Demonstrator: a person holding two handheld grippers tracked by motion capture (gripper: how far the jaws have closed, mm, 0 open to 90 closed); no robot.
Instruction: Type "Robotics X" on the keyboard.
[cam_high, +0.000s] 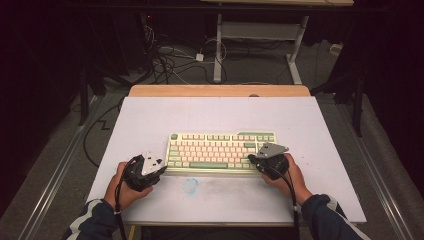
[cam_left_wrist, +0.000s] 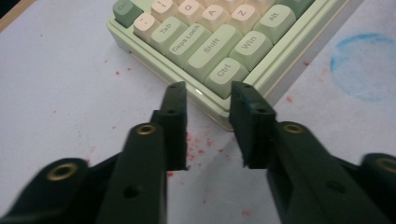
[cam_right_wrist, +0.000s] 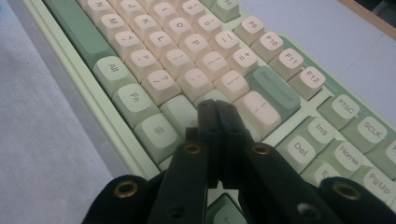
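Evidently the work in hand is taking hold of the mechanical keyboard (cam_high: 222, 151), a pale green board with cream and green keycaps that lies square on the white worktop (cam_high: 150, 120), near the person's edge of it. The left tongs (cam_left_wrist: 208, 95) sit at the keyboard's near left corner with the jaws standing narrow, part-closed, one on each side of the corner by the Ctrl key (cam_left_wrist: 225, 74); the pads do not yet press on the case, so nothing is gripped. The right tongs (cam_right_wrist: 216, 108) rest over the right end of the key field, jaws fully together and holding nothing, tips down among the keys close to the Backspace key (cam_right_wrist: 273, 89). Both hands flank the board in the high view, left tongs (cam_high: 159, 166) and right tongs (cam_high: 254, 159) at its two near corners.

Judged from this, the step is the approach and first pinch at the left corner. The next move likely calls for the left jaws to close firmly on the case edge, while the right tongs either open to catch the opposite edge or press down to steady the board. A one-sided grip could make it pivot on the smooth sheet.
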